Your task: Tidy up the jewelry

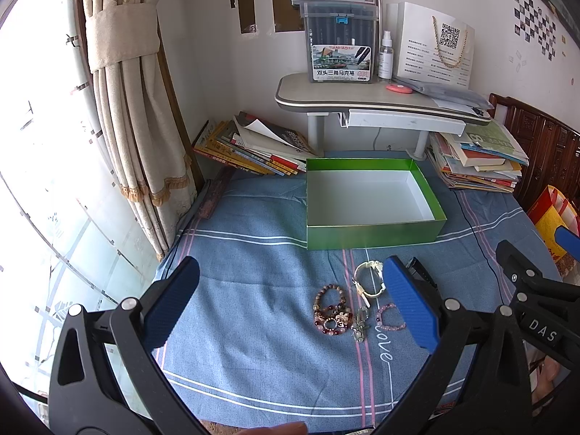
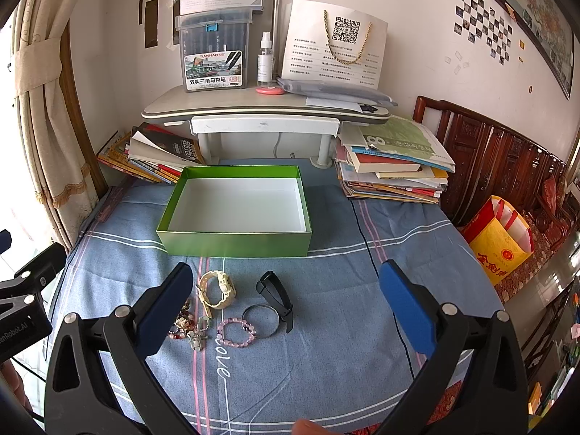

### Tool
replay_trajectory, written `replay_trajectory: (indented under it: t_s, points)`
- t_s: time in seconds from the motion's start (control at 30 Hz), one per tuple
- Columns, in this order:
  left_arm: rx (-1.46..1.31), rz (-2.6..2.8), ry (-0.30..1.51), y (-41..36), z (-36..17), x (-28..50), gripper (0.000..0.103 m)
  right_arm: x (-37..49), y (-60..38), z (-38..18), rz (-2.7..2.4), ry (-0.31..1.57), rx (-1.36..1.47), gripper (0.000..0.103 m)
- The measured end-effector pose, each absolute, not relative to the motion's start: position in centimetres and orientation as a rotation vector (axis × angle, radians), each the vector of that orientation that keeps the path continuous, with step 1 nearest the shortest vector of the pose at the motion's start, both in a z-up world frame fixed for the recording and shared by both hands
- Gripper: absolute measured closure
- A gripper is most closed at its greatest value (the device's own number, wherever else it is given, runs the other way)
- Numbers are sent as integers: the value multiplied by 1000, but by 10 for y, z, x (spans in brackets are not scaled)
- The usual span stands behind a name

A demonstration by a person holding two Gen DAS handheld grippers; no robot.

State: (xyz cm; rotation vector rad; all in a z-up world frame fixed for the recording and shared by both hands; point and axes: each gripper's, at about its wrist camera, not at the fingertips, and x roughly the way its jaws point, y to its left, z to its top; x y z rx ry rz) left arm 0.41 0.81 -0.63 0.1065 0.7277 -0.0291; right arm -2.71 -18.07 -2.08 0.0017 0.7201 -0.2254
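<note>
Right wrist view: book stacks point(image 2: 395, 166) and a desk point(image 2: 268, 108) crowd behind the green box point(image 2: 235, 241).

Bedsheet point(image 2: 326, 326): blue, with white and pink stripes and a "love" script, spread beneath and ahead of the jaws.
Small worktop point(image 2: 253, 107): grey, on legs, well ahead of the jaws against the wall.
Marker case point(image 2: 214, 54): clear plastic with a blue latch, upright on the small worktop's left part.
Spray bottle point(image 2: 265, 59): clear, just right of the marker case.
Paper bag point(image 2: 333, 43): white, with a QR code and gold cord handle, leaning on the wall.
Left books point(image 2: 152, 156): slanted pile, ahead-left of the jaws.
Right books point(image 2: 395, 166): flat stack, ahead-right.
Curtain point(image 1: 123, 108): beige, tied back, far left.
Yellow bag point(image 2: 500, 235): right of the jaws, beside the carved wooden headboard point(image 2: 500, 159).
</note>
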Motion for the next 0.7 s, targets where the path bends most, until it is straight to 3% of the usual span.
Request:
replay_trajectory:
  t_s: [0.4,0.63,0.7]
  points:
    - [101,-28,742,12,-10,5,3,-26,-187,-22,-261,728,2,2]
    - [52,43,891,38,-55,27,3,-11,-241,-64,-328,884,81,2]
    - [55,59,942,43,-75,35,3,-6,-245,-86,-302,940,64,7]
